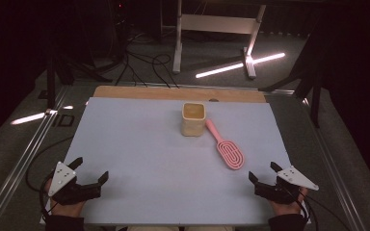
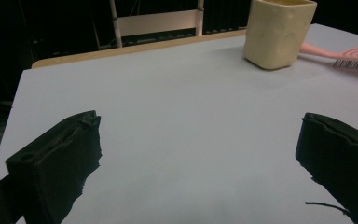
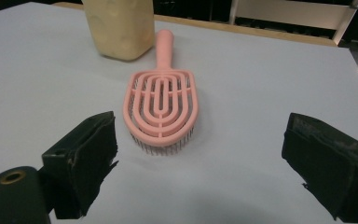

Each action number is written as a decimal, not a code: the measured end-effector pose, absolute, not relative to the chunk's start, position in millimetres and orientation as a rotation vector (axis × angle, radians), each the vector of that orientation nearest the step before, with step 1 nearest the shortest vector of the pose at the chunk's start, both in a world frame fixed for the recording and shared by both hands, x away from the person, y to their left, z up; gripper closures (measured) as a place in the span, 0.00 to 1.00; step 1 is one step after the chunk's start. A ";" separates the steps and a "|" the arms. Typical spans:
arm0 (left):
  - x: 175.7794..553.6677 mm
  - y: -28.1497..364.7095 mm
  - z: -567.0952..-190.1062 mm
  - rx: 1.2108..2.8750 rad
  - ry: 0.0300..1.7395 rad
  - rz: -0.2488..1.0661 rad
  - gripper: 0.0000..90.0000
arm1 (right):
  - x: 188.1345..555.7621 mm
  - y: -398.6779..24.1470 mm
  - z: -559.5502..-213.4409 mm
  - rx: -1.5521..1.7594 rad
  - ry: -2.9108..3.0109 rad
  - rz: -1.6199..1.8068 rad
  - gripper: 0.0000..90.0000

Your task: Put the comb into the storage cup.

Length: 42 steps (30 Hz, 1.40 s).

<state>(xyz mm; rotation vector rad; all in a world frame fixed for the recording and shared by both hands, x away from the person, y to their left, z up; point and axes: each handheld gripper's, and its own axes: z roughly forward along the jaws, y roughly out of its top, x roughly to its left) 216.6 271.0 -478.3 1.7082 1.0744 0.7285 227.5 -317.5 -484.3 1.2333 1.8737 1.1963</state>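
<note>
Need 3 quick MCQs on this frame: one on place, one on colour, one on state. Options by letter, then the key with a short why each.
1. Where does the hairbrush lie relative to the cup?
A. inside it
B. beside it, on the right tool's side, handle toward the cup
C. at the table's left edge

2. What colour is the hairbrush?
A. pink
B. blue
C. black

3. How is the right tool?
A. shut on the hairbrush
B. shut on the cup
C. open, holding nothing

Key: 1 B, the high view shows it flat on the table next to the cup; 2 A, plainly pink; 3 C, its jaws stand apart short of the brush.
</note>
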 end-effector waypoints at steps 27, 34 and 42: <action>214.3 267.4 -478.7 1.698 1.082 0.781 0.01 | 257.0 -321.4 -455.6 1.312 1.868 1.147 0.14; 213.1 268.6 -479.5 1.677 1.087 0.780 0.01 | 275.6 -318.7 -447.2 1.341 1.878 1.142 0.16; 213.4 265.3 -480.3 1.695 1.077 0.785 0.01 | 298.9 -312.4 -438.0 1.329 1.903 1.113 0.20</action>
